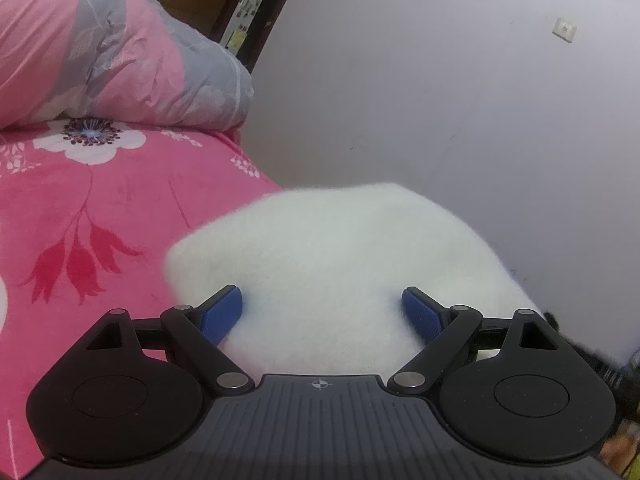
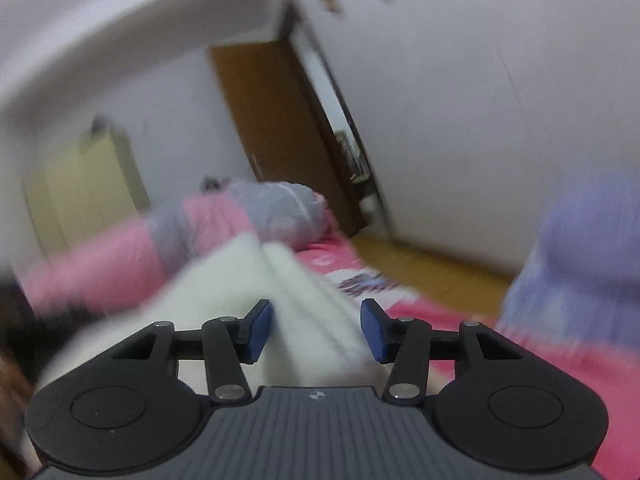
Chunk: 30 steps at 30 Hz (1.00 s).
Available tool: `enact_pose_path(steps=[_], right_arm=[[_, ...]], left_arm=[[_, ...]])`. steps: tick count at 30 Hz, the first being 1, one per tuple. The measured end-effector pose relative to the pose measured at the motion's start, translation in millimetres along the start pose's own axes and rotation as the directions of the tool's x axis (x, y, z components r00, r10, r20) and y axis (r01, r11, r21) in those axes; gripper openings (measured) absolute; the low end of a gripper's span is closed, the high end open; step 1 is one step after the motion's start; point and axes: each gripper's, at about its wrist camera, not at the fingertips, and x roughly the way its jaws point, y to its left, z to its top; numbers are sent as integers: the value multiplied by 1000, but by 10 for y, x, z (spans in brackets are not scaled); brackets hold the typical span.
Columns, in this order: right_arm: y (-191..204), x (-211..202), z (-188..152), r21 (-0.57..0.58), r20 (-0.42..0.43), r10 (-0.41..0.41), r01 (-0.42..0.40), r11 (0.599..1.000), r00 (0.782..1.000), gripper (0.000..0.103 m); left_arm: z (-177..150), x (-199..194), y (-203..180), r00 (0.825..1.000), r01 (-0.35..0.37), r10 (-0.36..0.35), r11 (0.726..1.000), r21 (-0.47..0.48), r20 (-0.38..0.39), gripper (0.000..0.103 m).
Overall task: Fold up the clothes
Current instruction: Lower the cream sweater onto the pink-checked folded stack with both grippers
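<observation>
I see the pink floral bed sheet (image 1: 100,208) carrying a fluffy white garment (image 1: 332,248), bunched at the bed edge, left gripper (image 1: 322,312) spread wide around it, right gripper (image 2: 316,330) half-open over its blurred fold, pads not pressing.

You are looking at the left gripper (image 1: 322,304): 2 blue ribbed pads (image 1: 222,312) on black linkage arms with silver pivot screws, behind them a grey ridged body bearing a small crosshair mark. The right gripper (image 2: 316,330) is showing the same build.

Two close wrist views over bed (image 1: 100,200)
</observation>
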Motion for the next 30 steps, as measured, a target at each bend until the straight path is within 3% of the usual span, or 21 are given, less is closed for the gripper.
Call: enact_pose_path(steps=[3,4,7,10,12,13,15,16,17,20,24,26,28,30], right_arm=[[-151,-89,113,131,62,-77,68,989,995,43],[-123,-144,134,116,88,-85,74,990,993,41],[66,-287,69,-15,130,-88,91,996,988,38],[262,-204,-174,-219,78,-112,126,967,991,38],[265,-72,-314,-314,53,-229,233,920,972,38],[244,-54,-301,-304,72,-268,277,912,961,37],[274,-35,-231,-307,127,-391,411,858,912,26],[315,-36,-185,-320,167,-437,467,824,884,25],[365,-58,-130,-315,198,-447,488,814,872,25],[634,-136,25,-321,241,-340,405,856,909,25],[1104,-12,29,-470,193,-154,229,853,969,25],[1113,279,-39,-495,104,-156,187,848,982,25],[902,723,-163,-468,-4,-239,209,859,971,25],[805,815,-284,-429,-3,-244,219,876,970,25]], left_arm=[[12,4,-5,1000,-2,2,1000,1,-1,90],[10,5,5,1000,0,0,1000,-1,-2,90],[-2,7,12,1000,6,-6,1000,1,3,91],[-9,29,1,1000,11,-11,1000,1,11,92],[-16,42,-19,1000,19,-19,1000,13,13,92],[-14,44,-33,1000,16,-16,1000,17,14,92],[-4,44,-57,1000,3,-3,1000,21,16,92],[1,45,-69,1000,-4,4,1000,23,17,92],[6,46,-67,1000,-3,2,1000,23,17,92],[6,45,-65,1000,1,-2,999,33,21,92],[-2,57,-67,1000,0,-1,999,32,24,93],[-2,67,-54,1000,5,-5,999,32,20,93],[-3,78,-27,1000,12,-13,999,31,14,94],[-8,112,-10,1000,9,-9,1000,21,3,94]])
